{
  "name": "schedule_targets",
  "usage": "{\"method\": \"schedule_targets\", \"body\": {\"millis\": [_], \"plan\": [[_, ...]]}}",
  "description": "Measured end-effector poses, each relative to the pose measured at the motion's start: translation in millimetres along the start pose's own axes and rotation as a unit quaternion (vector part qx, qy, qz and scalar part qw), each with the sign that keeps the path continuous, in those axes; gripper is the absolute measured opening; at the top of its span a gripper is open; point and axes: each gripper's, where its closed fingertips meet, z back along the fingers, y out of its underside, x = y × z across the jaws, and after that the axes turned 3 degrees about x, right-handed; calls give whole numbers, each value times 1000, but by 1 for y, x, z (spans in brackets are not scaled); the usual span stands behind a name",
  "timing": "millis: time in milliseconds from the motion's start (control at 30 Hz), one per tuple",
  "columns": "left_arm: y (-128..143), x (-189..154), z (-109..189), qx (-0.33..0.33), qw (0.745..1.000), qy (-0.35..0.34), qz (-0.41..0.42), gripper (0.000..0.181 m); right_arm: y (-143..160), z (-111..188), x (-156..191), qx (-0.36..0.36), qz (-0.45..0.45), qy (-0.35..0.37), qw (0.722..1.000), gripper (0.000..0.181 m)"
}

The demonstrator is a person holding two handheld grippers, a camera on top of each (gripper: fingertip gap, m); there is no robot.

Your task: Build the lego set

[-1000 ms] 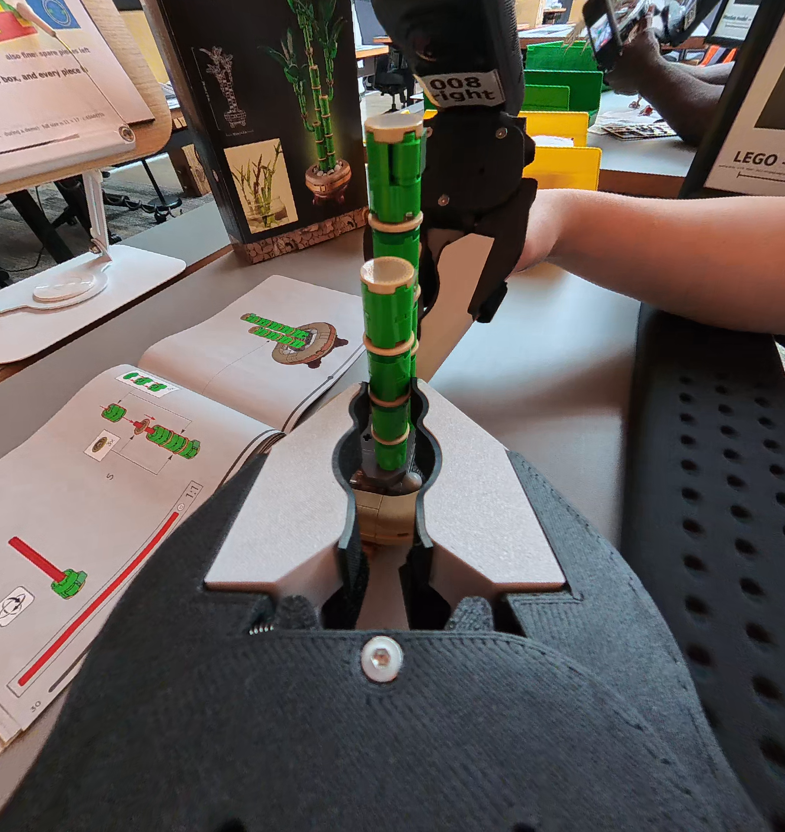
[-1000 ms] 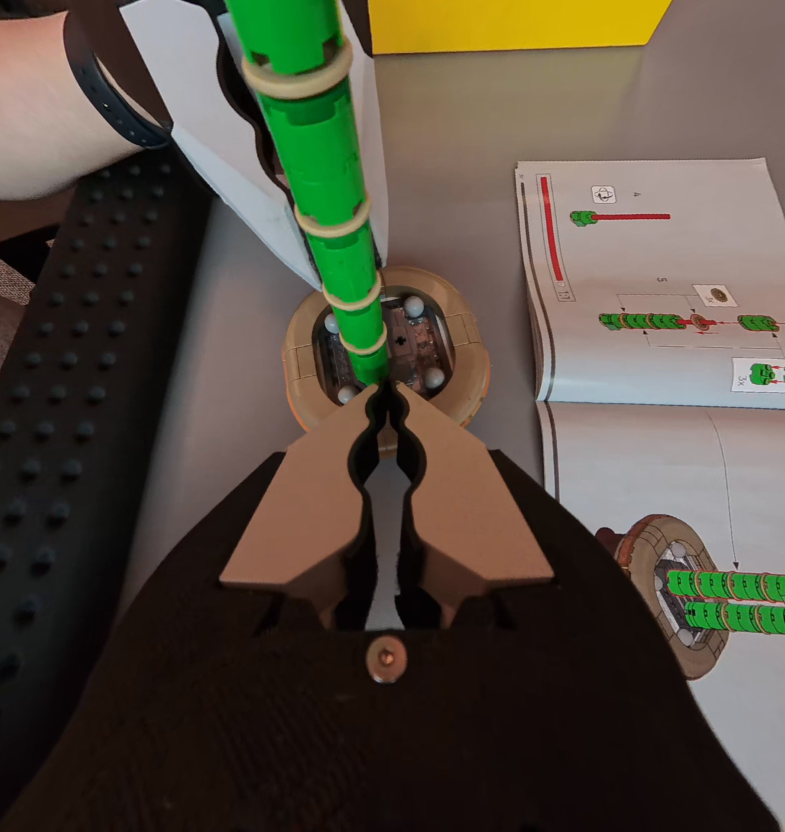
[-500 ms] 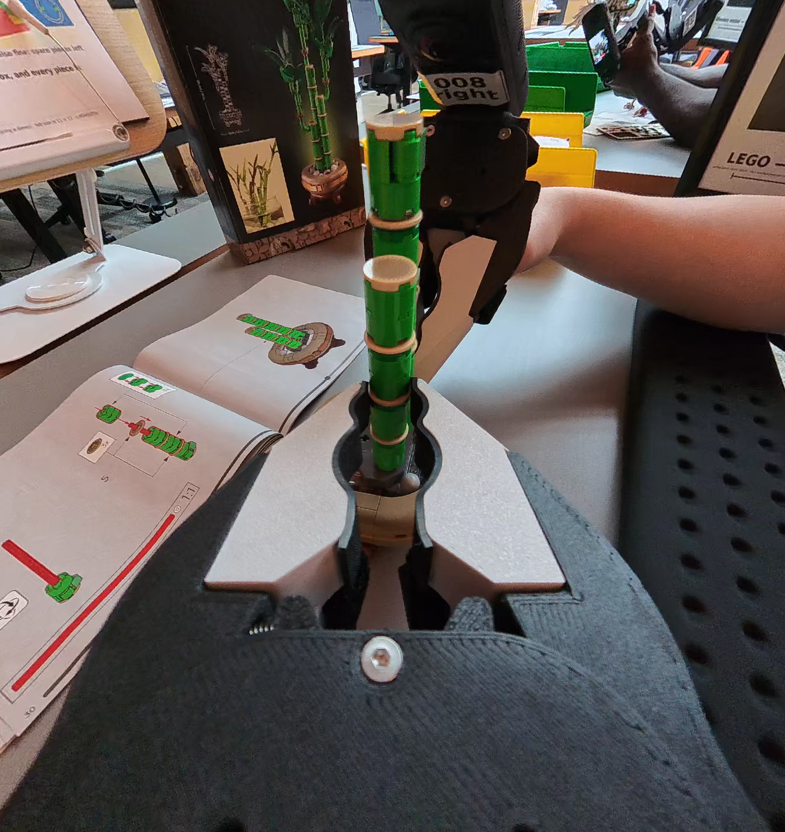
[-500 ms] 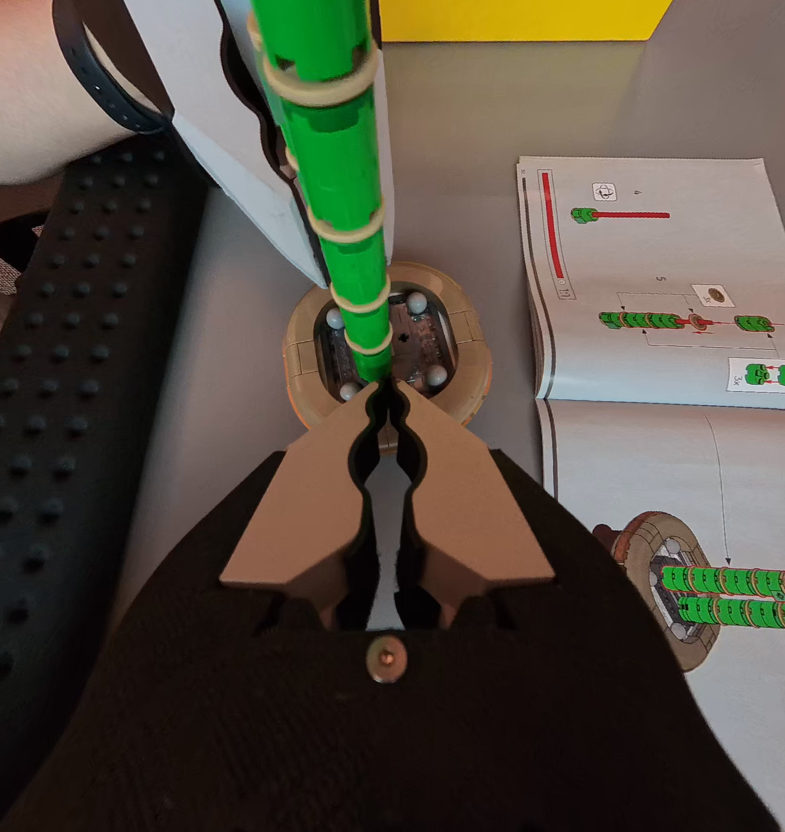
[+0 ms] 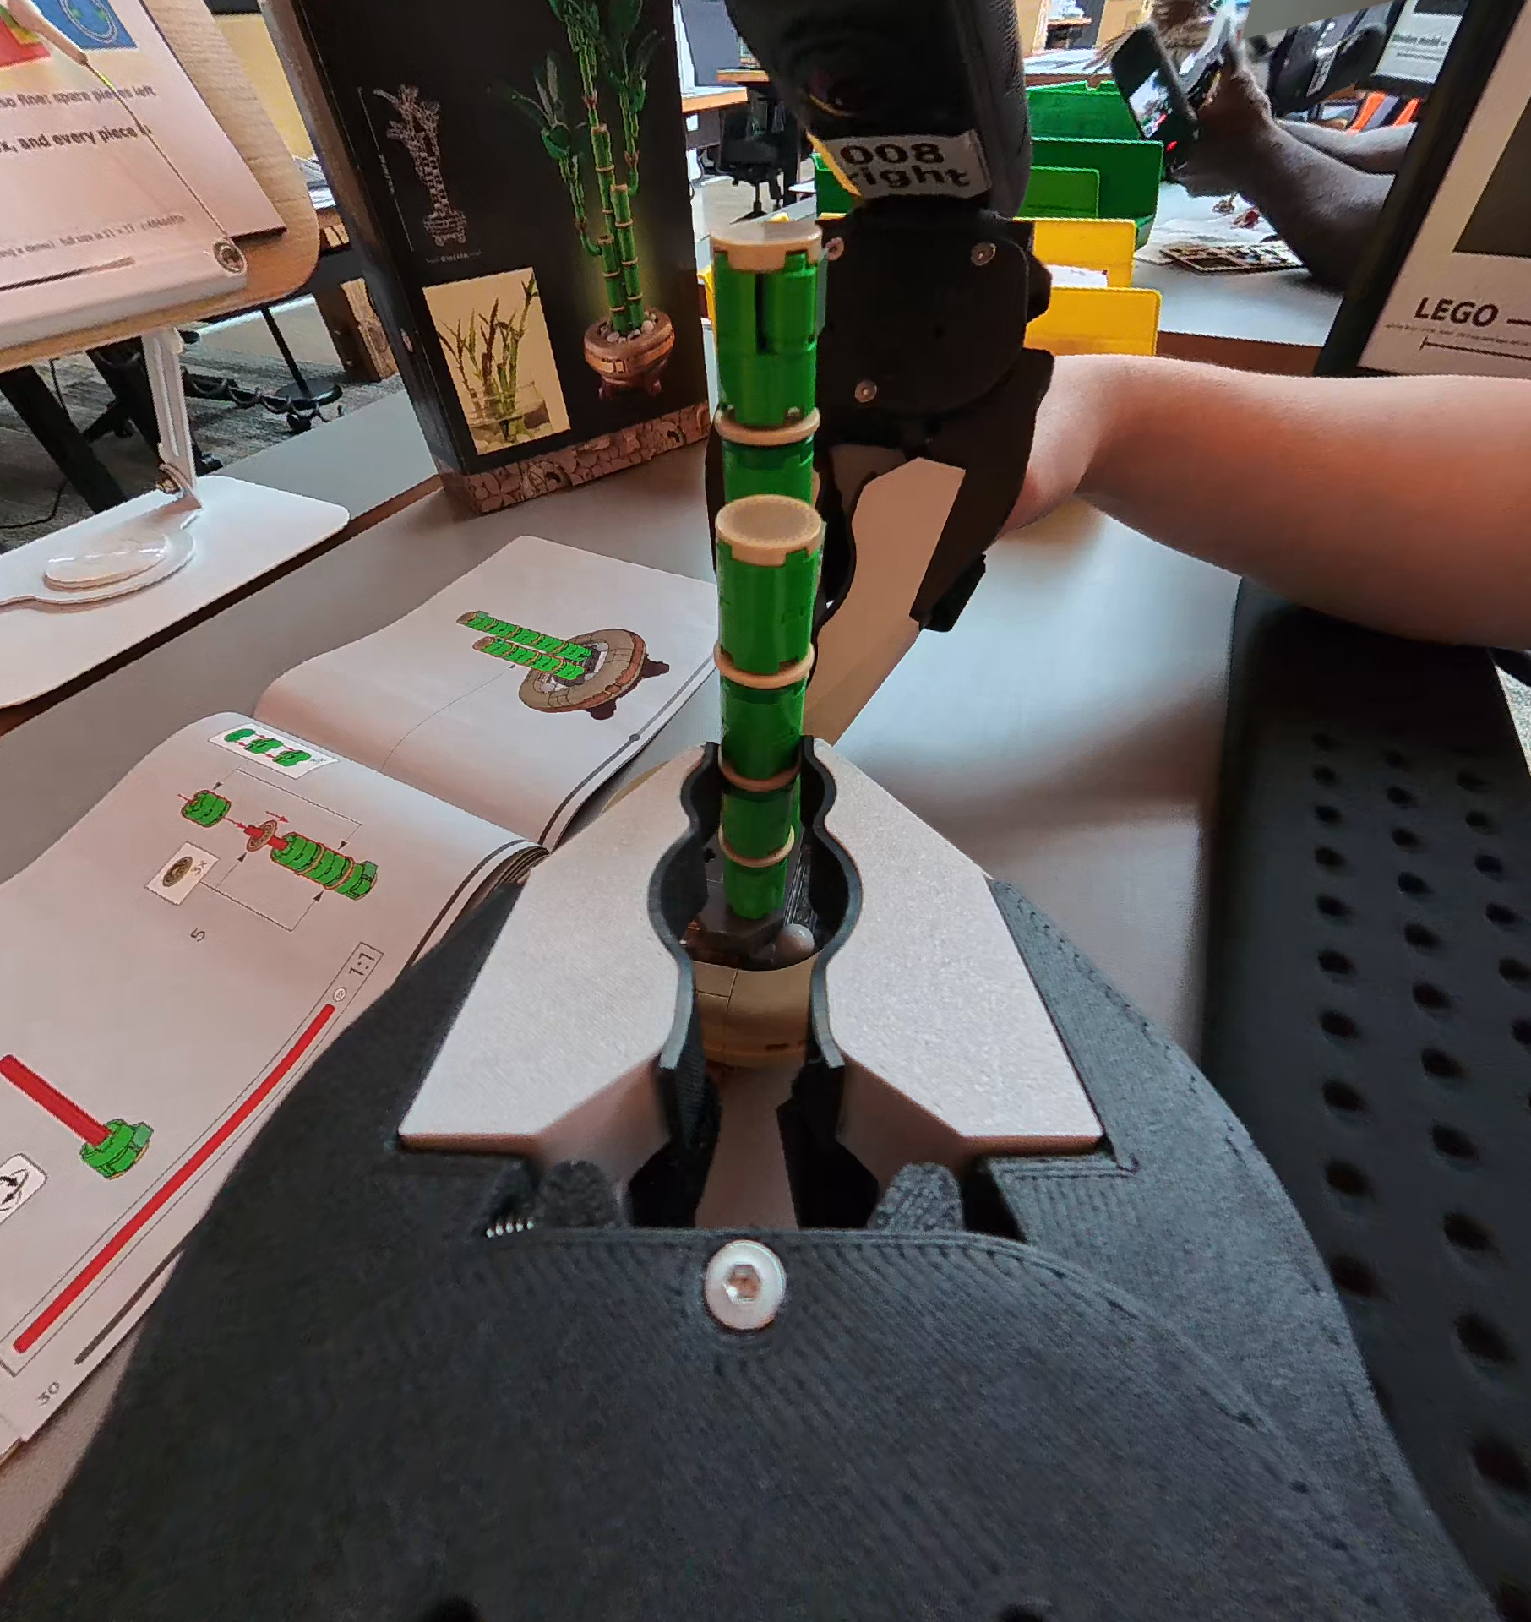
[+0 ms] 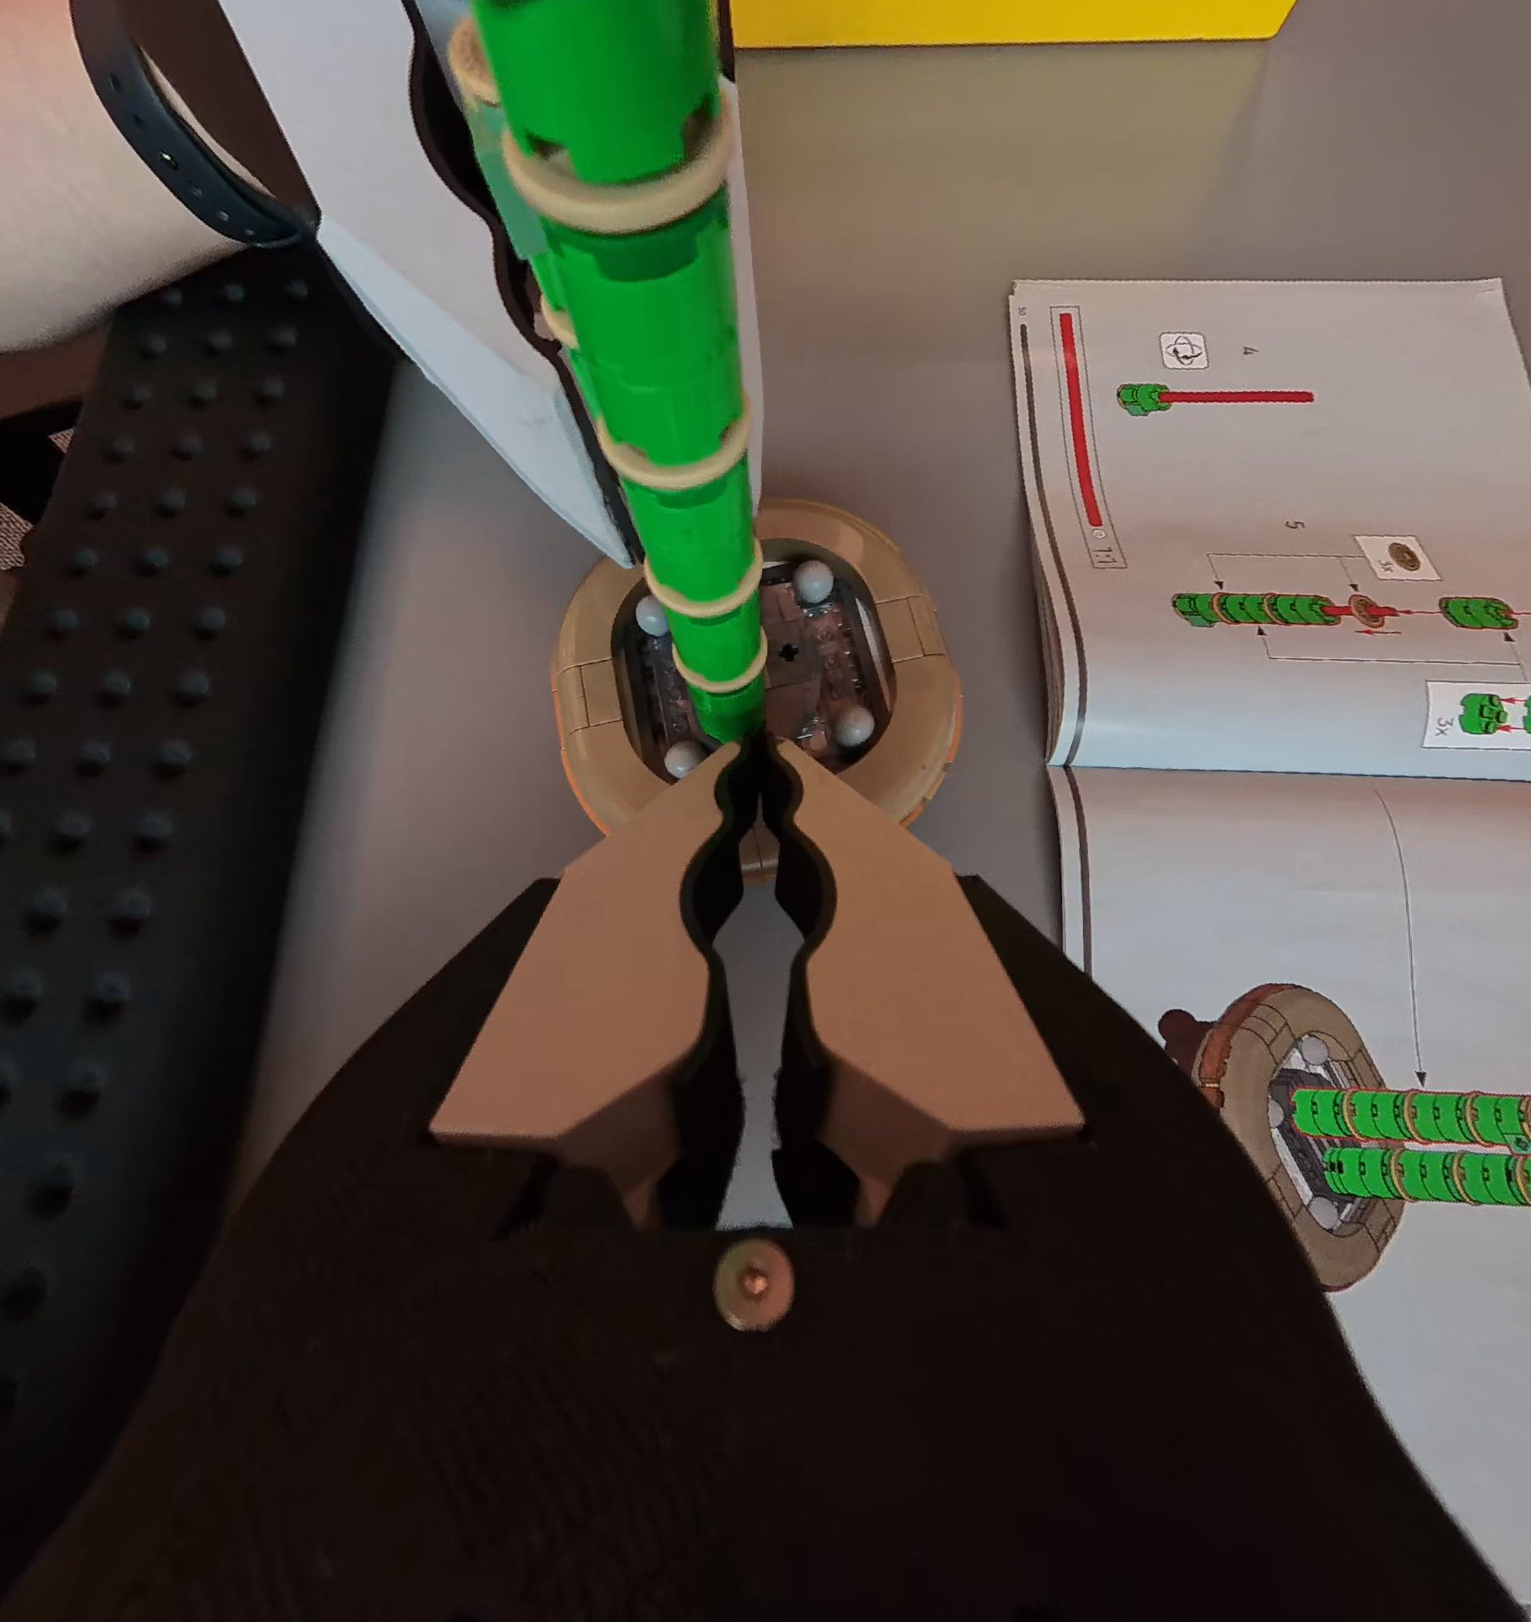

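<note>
A tan pot base (image 5: 744, 1009) stands on the grey table with two upright green bamboo stalks in it, a taller one (image 5: 762, 351) behind a shorter one (image 5: 766, 614). My left gripper (image 5: 755, 764) is closed on the pot's near side, and the stalks rise between its tips. In the right wrist view the pot (image 6: 911, 702) and a stalk (image 6: 657, 351) show from above. My right gripper (image 6: 758, 746) points down into the pot. It is shut, with its tips at the stalk's foot. Its finger (image 5: 876, 570) shows behind the stalks in the left wrist view.
An open instruction booklet (image 5: 305, 878) lies left of the pot and shows in the right wrist view (image 6: 1271, 527). The set's box (image 5: 525, 219) stands behind. A black perforated mat (image 5: 1403, 965) lies on the right. Yellow bins (image 5: 1087, 307) and a person's forearm (image 5: 1271, 483) are beyond. The grippers' ends are close to 5 cm from one another.
The right gripper has shifted slightly, so the stalks look more upright in its view. Its tips stay at the stalk's foot. The left gripper holds still.
</note>
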Motion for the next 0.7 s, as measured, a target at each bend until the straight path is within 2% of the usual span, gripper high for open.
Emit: {"method": "schedule_targets", "body": {"millis": [133, 200, 300, 400, 500, 600, 700], "plan": [[0, 0, 1, -1, 1000, -1, 1, 17, -1, 1, -2, -17, -1, 5, 1000, 0], [0, 0, 1, -2, 1000, -2, 1, 16, -9, 13, -6, -47, 7, 25, 999, 0], [0, 1, 1, -1, 1000, -4, -1, 16, -50, 66, -6, -153, 15, 47, 987, 5], [0, 1, 1, 0, 1000, -4, -1, 16, -91, 116, 4, -187, 72, 103, 974, 16], [0, 2, 1, -1, 1000, -3, 3, 16, -121, 119, 26, -117, 159, 129, 972, 28], [0, 3, 0, -1, 1000, -4, 6, 16, -127, 94, 40, 16, 227, 110, 967, 30], [0, 2, 0, 0, 1000, -6, 4, 16, -121, 74, 35, 141, 258, 96, 951, 30]]}}
